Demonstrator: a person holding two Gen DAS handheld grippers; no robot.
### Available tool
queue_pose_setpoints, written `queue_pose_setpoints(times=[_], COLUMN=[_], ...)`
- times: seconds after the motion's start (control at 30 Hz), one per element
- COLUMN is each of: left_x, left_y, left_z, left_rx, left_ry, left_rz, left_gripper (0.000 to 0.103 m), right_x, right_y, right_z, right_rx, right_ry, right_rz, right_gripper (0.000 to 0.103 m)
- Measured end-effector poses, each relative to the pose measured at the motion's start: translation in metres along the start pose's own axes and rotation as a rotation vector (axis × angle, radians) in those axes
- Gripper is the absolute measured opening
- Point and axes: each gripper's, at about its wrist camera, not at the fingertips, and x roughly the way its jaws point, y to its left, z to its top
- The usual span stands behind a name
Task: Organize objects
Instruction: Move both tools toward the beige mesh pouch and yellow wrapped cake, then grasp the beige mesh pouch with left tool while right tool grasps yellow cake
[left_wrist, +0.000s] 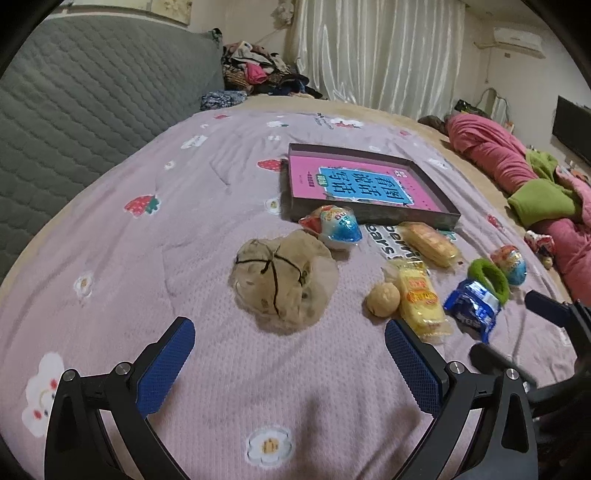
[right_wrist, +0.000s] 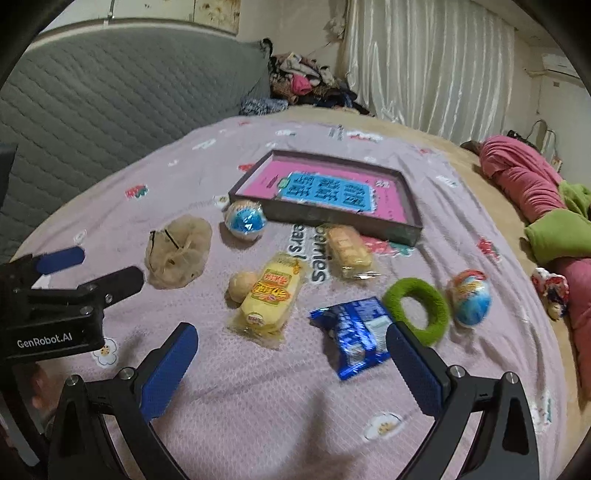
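Both grippers empty and spread wide, hovering low over the near edge of the bed blanket (left_wrist: 221, 369); nothing gripped yet; left gripper (left_wrist: 290, 354) points at the beige net pouch (left_wrist: 284, 280), right gripper (right_wrist: 291, 354) sits between the yellow snack pack (right_wrist: 271, 295) and the blue wrapper (right_wrist: 354, 332), its right finger just beside the wrapper; both are tilted forward and down, fingers roughly level with the blanket, which reads as a pre-grasp pose. Loose items lie scattered mid-blanket, all outside the shallow box (left_wrist: 369, 184), which sits toward the far side and holds only a pink-and-blue printed sheet or book; I judge the box is the collection target, so everything is staged just short of its near wall. One foil egg (left_wrist: 338, 227) is touching or nearly touching that wall; the second foil egg (right_wrist: 471, 297) is out toward the right edge, just beside the green ring (right_wrist: 415, 310); the wafer pack (right_wrist: 349, 251) lies below the box's near right corner; a small round walnut-like ball (left_wrist: 384, 299) sits against the yellow pack. Right-wrist view is motion-blurred, so fine contact is unclear; the pouch is soft and will likely sag when pinched.
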Motion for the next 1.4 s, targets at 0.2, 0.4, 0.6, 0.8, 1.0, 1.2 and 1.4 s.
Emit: queue_pose_setpoints(times=[0.2,0.4,0.6,0.8,1.0,1.2,1.4], left_x=[0.029,0.048,0.06,0.075,0.089,0.098,0.11], left_y=[-0.002,0.003,0.0,-0.001,0.005,0.01,0.006], left_z=[0.01,0.014,0.018,0.019,0.022,0.024,0.025], left_rx=[0.021,0.012,0.031,0.055,0.037,0.007,0.017], left_ry=[0.025,0.038,0.027,0.032,0.055,0.063,0.078], left_rz=[0.01,0.001,0.024,0.023,-0.009,-0.055,-0.059], left_gripper=[0.103,0.103,0.103,0.103,0.103,0.103,0.102], right_x=[0.032,0.054,0.073,0.087,0.098,0.116,0.116], right_y=[0.007,0.003,-0.002,0.003,0.013,0.001,-0.007], right_z=[0.001,0.006,0.015,0.023,0.027,0.032,0.035], right_rx=[-0.038,-0.04,0.001,0.007,-0.095,-0.096,-0.065], right_ry=[0.07,0.122,0.178,0.22,0.264,0.32,0.305], right_rz=[-0.017,-0.052,-0.046,-0.082,-0.149,-0.021,0.054], right_gripper=[0.103,0.102,0.102,0.102,0.082,0.05,0.04])
